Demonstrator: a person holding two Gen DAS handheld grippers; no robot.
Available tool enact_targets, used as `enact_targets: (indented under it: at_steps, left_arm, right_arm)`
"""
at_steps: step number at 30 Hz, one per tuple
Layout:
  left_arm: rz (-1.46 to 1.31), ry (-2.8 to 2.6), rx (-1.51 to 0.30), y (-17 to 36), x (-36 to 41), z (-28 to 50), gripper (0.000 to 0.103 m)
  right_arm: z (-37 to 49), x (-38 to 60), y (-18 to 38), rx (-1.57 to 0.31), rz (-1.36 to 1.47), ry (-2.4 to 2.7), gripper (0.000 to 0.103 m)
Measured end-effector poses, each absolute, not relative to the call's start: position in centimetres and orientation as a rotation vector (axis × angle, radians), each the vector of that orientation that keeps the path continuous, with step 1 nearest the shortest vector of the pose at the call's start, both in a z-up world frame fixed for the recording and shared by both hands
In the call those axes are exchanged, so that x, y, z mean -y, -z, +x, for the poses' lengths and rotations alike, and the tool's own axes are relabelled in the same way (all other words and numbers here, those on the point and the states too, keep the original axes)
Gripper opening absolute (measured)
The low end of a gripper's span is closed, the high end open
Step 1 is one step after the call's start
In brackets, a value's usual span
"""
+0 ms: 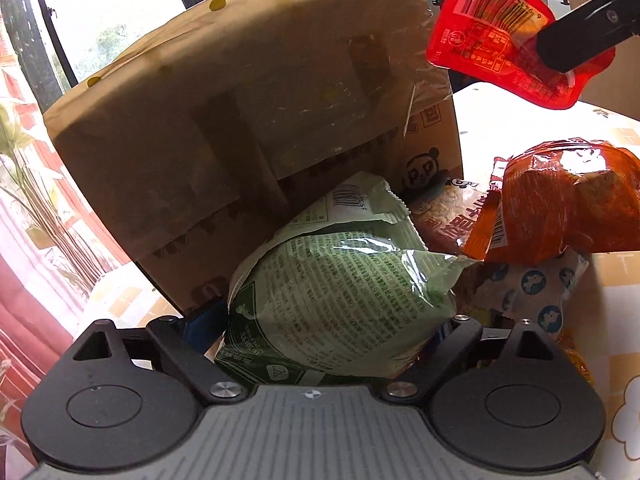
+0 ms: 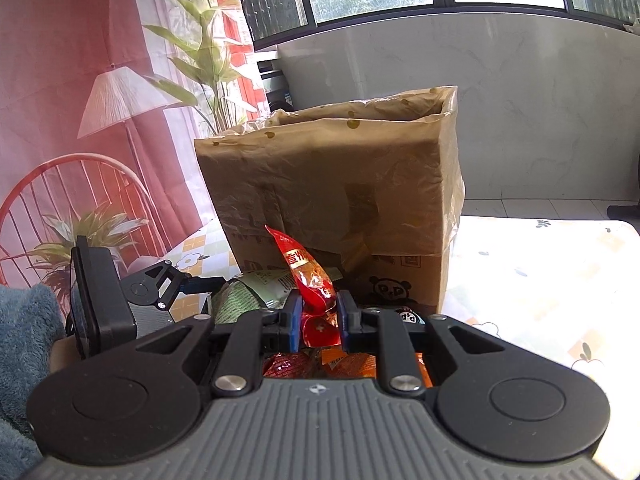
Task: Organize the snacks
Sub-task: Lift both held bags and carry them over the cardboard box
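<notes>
Red snack packet (image 2: 310,280) upright, long axis vertical, pinched in right hand-held gripper (image 2: 318,316); left gripper state unclear.

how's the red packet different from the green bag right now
The red packet is small, flat and glossy red, lifted clear of the pile, pinched in the right gripper. The green bag is much larger, puffy and pale green, lying against the cardboard box, between the left gripper's fingers. Both are sealed snack packs with barcodes.

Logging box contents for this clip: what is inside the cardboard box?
Only the liner bag folded over the rim of the cardboard box shows; its walls hide the interior, so any contents cannot be seen.
</notes>
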State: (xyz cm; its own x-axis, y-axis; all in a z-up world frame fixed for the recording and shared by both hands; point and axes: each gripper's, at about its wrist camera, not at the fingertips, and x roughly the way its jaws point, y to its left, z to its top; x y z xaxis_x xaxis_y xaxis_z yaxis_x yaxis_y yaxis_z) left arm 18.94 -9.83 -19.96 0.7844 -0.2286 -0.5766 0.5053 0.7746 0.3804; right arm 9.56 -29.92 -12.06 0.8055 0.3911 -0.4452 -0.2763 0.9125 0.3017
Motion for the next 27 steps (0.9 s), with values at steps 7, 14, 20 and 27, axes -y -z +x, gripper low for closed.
enact_targets:
  at_steps: [7, 14, 20, 27]
  left_arm:
    - [0.306, 0.419, -0.606, 17.2, 4.4, 19.3, 0.069]
    - [0.131, 0.397, -0.604, 13.0, -0.7, 16.7, 0.068]
    - [0.128, 0.397, -0.496, 8.8, -2.1, 13.9, 0.068]
    - [0.021, 0.455, -0.399, 2.4, -2.1, 14.4, 0.069]
  right_arm:
    - [9.9, 29.7, 11.9, -0.525, 0.233, -0.364, 0.019]
    - [9.5, 29.4, 10.9, -0.49, 0.228, -0.381, 0.019]
    - [9.1, 29.6, 9.6, -0.444, 0.21, -0.379, 0.019]
    - [9.6, 30.2, 6.9, -0.366, 0.202, -0.364, 0.019]
